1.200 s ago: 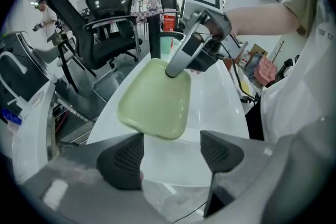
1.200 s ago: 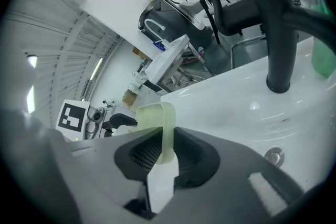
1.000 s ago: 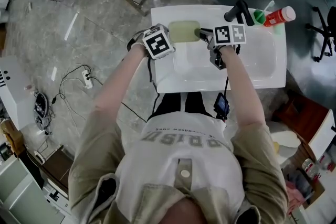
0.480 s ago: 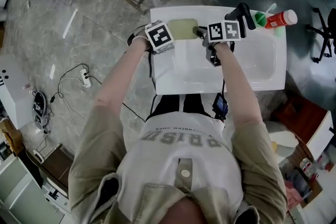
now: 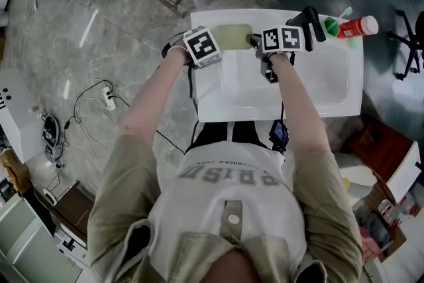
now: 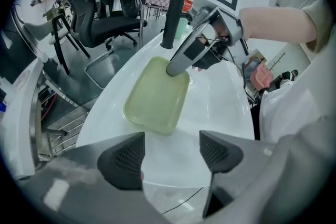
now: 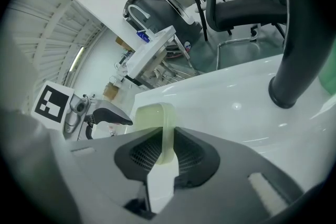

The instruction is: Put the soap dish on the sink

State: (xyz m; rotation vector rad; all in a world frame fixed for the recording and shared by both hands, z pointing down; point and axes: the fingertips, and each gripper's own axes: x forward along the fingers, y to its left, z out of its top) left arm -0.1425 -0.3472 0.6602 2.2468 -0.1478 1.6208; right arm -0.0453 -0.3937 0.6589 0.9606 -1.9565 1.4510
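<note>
The pale yellow-green soap dish (image 5: 233,36) lies low on the back left ledge of the white sink (image 5: 331,86), seemingly resting on it. My right gripper (image 5: 255,42) is shut on the dish's right end. In the right gripper view the rim of the soap dish (image 7: 155,118) stands pinched between the right gripper's (image 7: 167,152) pads. In the left gripper view the soap dish (image 6: 157,94) sits just beyond my open, empty left gripper (image 6: 170,152), and the right gripper (image 6: 177,66) grips its far end. In the head view the left gripper (image 5: 205,50) hovers at the dish's left.
A black faucet (image 5: 310,18) rises at the sink's back ledge, with a green cup (image 5: 329,26) and a red-capped bottle (image 5: 354,26) to its right. A black office chair (image 6: 113,2) stands behind the sink. Cables (image 5: 99,99) lie on the floor at left.
The right gripper has sunk a little toward the sink's ledge with the dish, shifting slightly left. The left gripper has hardly moved.
</note>
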